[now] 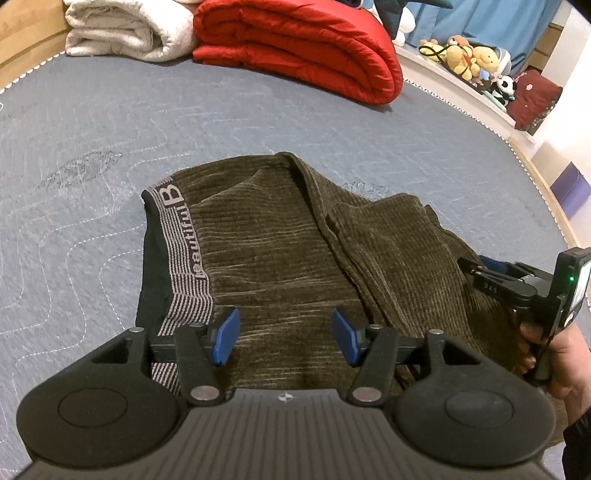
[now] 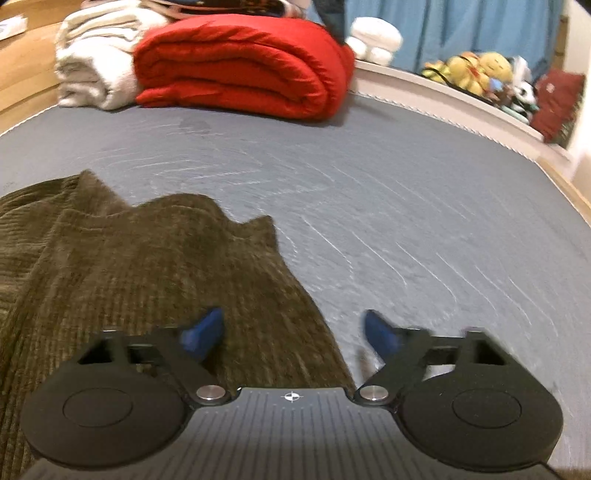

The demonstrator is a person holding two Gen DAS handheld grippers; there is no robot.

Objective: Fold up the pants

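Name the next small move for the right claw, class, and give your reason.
Probably lower the right claw onto the edge of the olive-brown corduroy pants and close: its jaws stand apart, empty, straddling that edge over the grey quilted mattress.

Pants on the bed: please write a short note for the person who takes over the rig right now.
Left claw: open, hovering over the pants near the striped waistband, gripping nothing.
Right claw: open, nothing pinched; it straddles the right edge of the pants, one finger above fabric, the other above the bare mattress.
Things: the brown ribbed pants lie bunched on the grey mattress, with loose overlapping layers and a ridge running down the middle. A red blanket and a white one sit at the far end.
Done: a rough, uneven fold at most.
Left: grasp the edges, smooth the layers, finish folding.
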